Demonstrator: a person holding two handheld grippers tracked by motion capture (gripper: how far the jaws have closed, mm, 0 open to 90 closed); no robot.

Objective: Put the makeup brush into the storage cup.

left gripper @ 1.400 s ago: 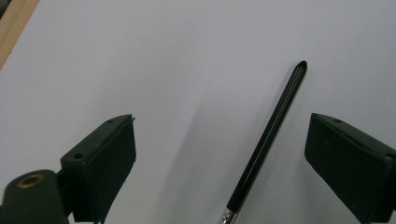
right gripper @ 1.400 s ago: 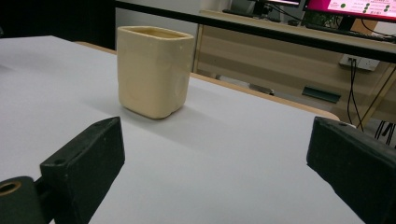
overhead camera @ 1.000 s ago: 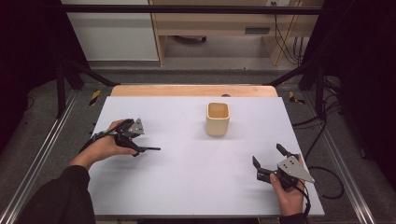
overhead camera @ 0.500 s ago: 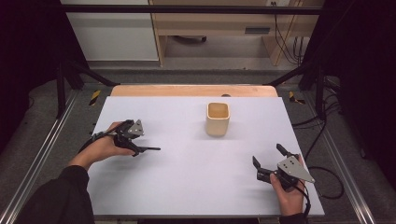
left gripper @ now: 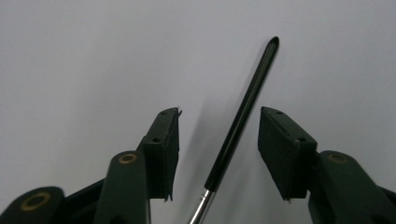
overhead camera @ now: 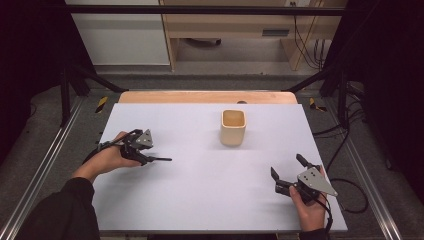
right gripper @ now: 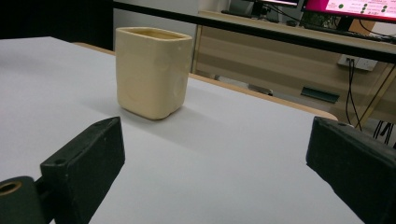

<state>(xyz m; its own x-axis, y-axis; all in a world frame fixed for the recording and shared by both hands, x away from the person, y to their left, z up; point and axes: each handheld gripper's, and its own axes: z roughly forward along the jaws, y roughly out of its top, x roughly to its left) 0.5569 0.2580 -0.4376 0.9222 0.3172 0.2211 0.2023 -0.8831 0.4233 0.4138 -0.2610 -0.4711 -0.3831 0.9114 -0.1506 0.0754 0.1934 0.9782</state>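
From the high view I see my left tongs [overhead camera: 150, 158] at the left middle of the frame, lying low over the white worktop [overhead camera: 200, 200], with a thin black pen [overhead camera: 159, 159] poking out toward the right. That view is too coarse to show how the jaws stand around it. The left gripper view settles it: the pen [left gripper: 243, 116] runs up between the two black jaws, its black barrel slanting from the bottom centre of the frame to its rounded end at the upper right, with a silver section at the bottom edge. There is a gap on either side of the barrel, so the jaws have just been closing with the pen between them, and the pads do not yet press on it.

In the high view the pen's long axis lies almost level across the picture, its free end toward the right.

My right tongs [overhead camera: 290, 172] sit at the lower right of the high view, jaws spread wide and holding nothing. The right gripper view adds the cream square cup [right gripper: 153, 70] standing upright at the upper left of its frame, well apart from the jaws, with wooden furniture behind.

Against the earlier high views, both hands and the cup [overhead camera: 233, 127] sit just where they were.
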